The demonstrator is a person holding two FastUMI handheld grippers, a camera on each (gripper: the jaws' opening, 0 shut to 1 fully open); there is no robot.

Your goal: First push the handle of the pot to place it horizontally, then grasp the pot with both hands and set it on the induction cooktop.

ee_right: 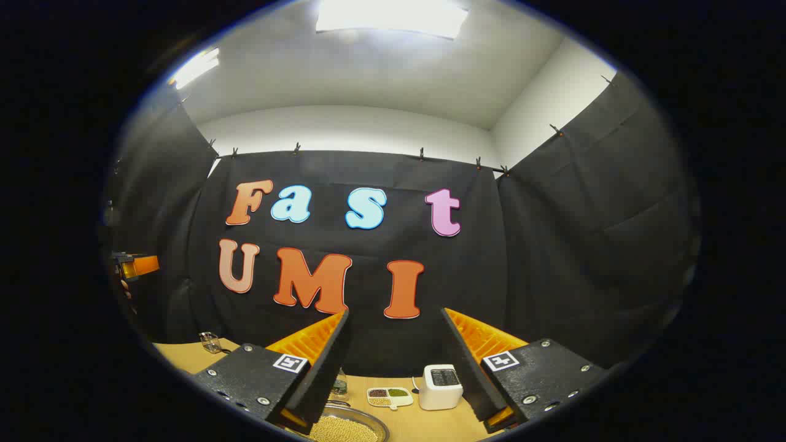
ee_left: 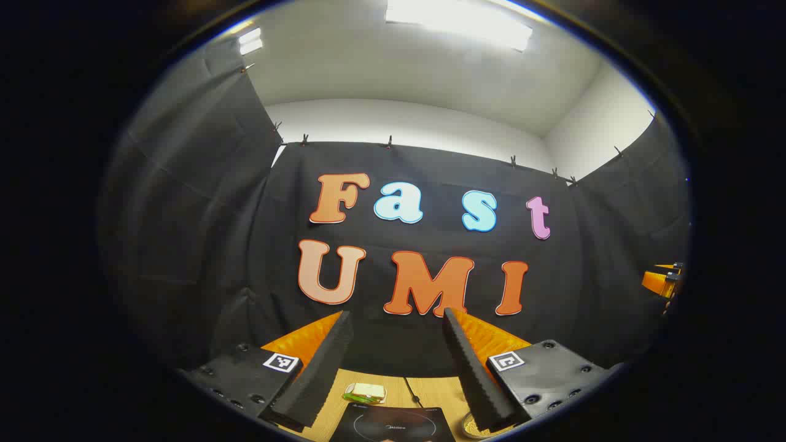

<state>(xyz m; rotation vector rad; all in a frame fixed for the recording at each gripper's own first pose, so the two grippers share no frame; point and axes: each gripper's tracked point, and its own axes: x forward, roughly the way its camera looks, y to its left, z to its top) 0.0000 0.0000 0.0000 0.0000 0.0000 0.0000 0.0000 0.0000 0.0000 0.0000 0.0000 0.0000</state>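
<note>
A black induction cooktop [ee_left: 393,425] lies on the wooden table at the bottom of the left gripper view, straight below my left gripper [ee_left: 396,313]. That gripper is open, held high and aimed at the back wall. A round metal pot [ee_right: 362,416] holding pale beads shows at the bottom of the right gripper view, below my right gripper's left finger. A sliver of the pot [ee_left: 468,425] peeks out beside the left gripper's right finger. I cannot see its handle. My right gripper [ee_right: 394,312] is open with nothing between its fingers.
A small plate with a sandwich [ee_left: 365,393] and a cable [ee_left: 410,388] lie behind the cooktop. A white toaster-like box [ee_right: 441,387], a divided dish of beans [ee_right: 391,397], a jar [ee_right: 339,387] and a glass [ee_right: 210,342] stand on the table.
</note>
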